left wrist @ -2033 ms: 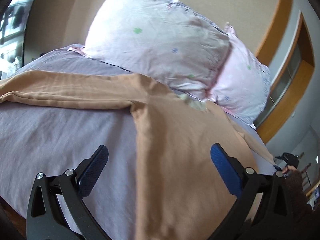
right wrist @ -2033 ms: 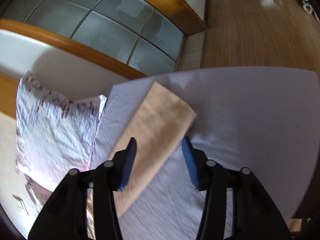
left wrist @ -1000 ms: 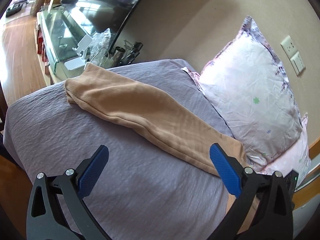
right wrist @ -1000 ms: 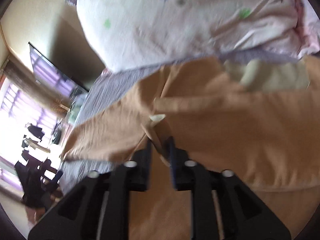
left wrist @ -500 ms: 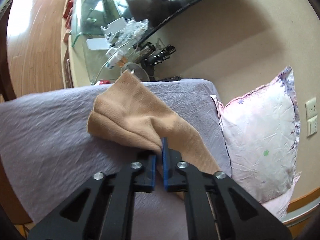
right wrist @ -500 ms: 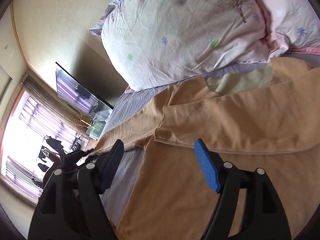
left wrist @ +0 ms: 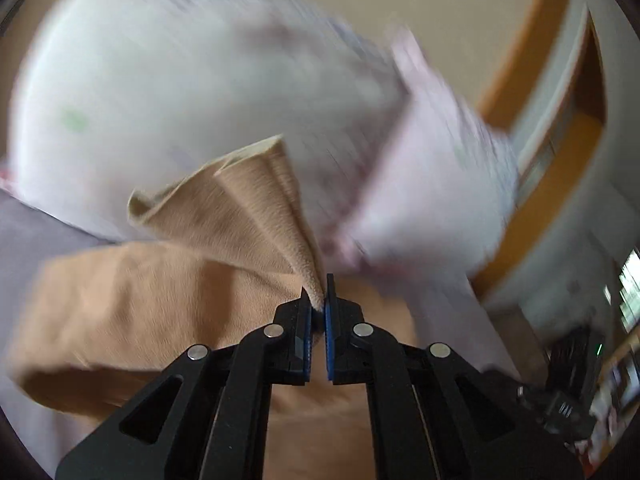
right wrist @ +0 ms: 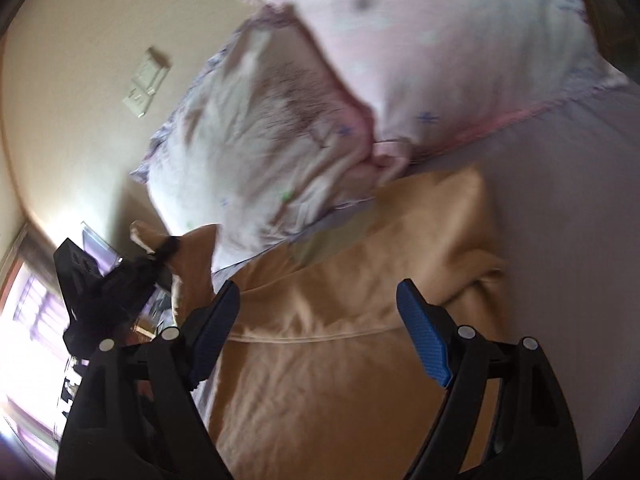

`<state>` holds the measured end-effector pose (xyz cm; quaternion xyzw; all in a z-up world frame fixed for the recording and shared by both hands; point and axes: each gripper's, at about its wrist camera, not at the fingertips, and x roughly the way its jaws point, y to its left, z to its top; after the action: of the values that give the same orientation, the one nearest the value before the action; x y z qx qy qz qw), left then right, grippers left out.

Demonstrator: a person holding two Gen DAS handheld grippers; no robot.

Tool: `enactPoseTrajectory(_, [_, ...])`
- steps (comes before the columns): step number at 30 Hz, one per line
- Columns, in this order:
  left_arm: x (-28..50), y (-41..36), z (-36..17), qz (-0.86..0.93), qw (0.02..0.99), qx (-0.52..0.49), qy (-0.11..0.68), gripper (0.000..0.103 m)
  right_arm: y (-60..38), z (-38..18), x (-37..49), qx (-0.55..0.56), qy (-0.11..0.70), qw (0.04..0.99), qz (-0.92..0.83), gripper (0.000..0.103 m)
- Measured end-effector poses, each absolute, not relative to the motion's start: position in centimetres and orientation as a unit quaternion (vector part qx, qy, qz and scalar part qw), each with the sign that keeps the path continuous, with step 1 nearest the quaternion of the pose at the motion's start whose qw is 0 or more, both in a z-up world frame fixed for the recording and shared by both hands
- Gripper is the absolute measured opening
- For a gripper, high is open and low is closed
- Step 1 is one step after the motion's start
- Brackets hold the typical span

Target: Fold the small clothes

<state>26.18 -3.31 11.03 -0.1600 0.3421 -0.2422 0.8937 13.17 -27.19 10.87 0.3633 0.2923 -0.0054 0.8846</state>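
**Operator:** Report the left gripper (left wrist: 319,300) condition.

**Inspector:** Its blue pads are pressed together on a fold of the tan garment (left wrist: 168,300). The pinched sleeve end (left wrist: 240,204) rises from the pads as a raised, creased flap, held above the garment body. The left view is blurred.

**Operator:** Report the right gripper (right wrist: 320,320) condition.

**Inspector:** Its fingers (right wrist: 424,340) are spread wide and grip nothing. The garment body lies between and beyond them in the right view.

**Operator:** Garment location?

**Inspector:** It lies on the lilac bedsheet (right wrist: 568,208), with its upper edge just beside the pillows. One sleeve is already folded across the chest, forming a seam line (right wrist: 320,338) in front of the spread fingers.

**Operator:** Surroundings?

**Inspector:** A white floral pillow (right wrist: 256,140) and a pink pillow (right wrist: 440,40) rest against the beige wall, which carries a wall switch plate (right wrist: 146,82).
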Motion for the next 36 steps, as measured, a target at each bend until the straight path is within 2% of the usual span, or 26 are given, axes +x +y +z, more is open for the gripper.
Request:
enactPoseTrajectory(3, [26.9,-11.8,5.5,-0.286,0.857,-0.084,0.420,0.004,-29.7,9.2,12.5,0.386,0.301,0.871,-0.031,0.080])
enactPoseTrajectory(5, [26.6,-14.3,3.5,-0.304,0.834,-0.057,0.457,0.004,-30.8,8.7,12.6,0.395,0.308,0.865,-0.031,0.080])
enactPoseTrajectory(7, [25.8,-13.8,4.2,-0.318,0.834,-0.054,0.447,0.004,-31.1,8.6,13.1,0.392,0.314,0.864,-0.025,0.072])
enactPoseTrajectory(9, [25.2,-11.0,6.8,-0.333,0.842,-0.081,0.416,0.006,-30.7,8.7,14.2,0.390,0.324,0.862,-0.006,0.060])
enactPoseTrajectory(10, [24.8,-8.8,8.1,-0.337,0.846,-0.101,0.401,0.007,-30.4,8.7,14.9,0.389,0.330,0.860,0.005,0.057])
enactPoseTrajectory(11, [24.4,-7.2,9.0,-0.338,0.850,-0.115,0.388,0.019,-29.9,8.4,16.1,0.384,0.344,0.857,0.016,0.052])
enactPoseTrajectory(12, [23.9,-5.4,9.9,-0.335,0.857,-0.130,0.371,0.049,-29.2,8.1,17.4,0.375,0.361,0.853,0.024,0.047])
enactPoseTrajectory(14, [22.0,-1.4,11.4,-0.298,0.885,-0.144,0.328,0.082,-28.1,7.6,19.2,0.370,0.387,0.844,0.029,0.044])
enactPoseTrajectory(19, [19.0,2.3,12.7,-0.264,0.912,-0.112,0.293,0.082,-25.2,8.1,20.8,0.316,0.403,0.858,0.020,0.044])
enactPoseTrajectory(23, [18.4,5.2,11.3,-0.239,0.912,-0.114,0.314,0.082,-19.6,10.2,19.3,0.137,0.404,0.904,0.041,0.044])
enactPoseTrajectory(28, [18.7,6.8,10.2,-0.229,0.907,-0.119,0.333,0.082,-11.3,8.6,18.5,-0.101,0.426,0.898,0.049,0.045])
enactPoseTrajectory(30, [18.4,7.1,9.9,-0.230,0.905,-0.119,0.336,0.082,-9.7,7.4,18.6,-0.164,0.430,0.887,0.034,0.051])
enactPoseTrajectory(32, [18.1,7.3,9.8,-0.229,0.906,-0.114,0.337,0.082,-9.1,6.5,19.1,-0.200,0.436,0.877,0.021,0.050])
enactPoseTrajectory(33, [18.0,7.4,9.7,-0.227,0.907,-0.110,0.338,0.082,-9.3,5.9,19.4,-0.210,0.441,0.873,0.012,0.036])
enactPoseTrajectory(34, [18.0,7.5,9.7,-0.226,0.907,-0.108,0.339,0.082,-9.5,5.5,19.8,-0.209,0.448,0.869,0.007,0.011])
enactPoseTrajectory(35, [18.0,7.6,9.6,-0.223,0.908,-0.104,0.340,0.082,-10.1,5.3,20.3,-0.191,0.459,0.867,0.007,0.006])
enactPoseTrajectory(36, [18.0,7.7,9.5,-0.220,0.908,-0.103,0.341,0.082,-10.7,5.6,20.5,-0.176,0.455,0.873,0.003,0.005])
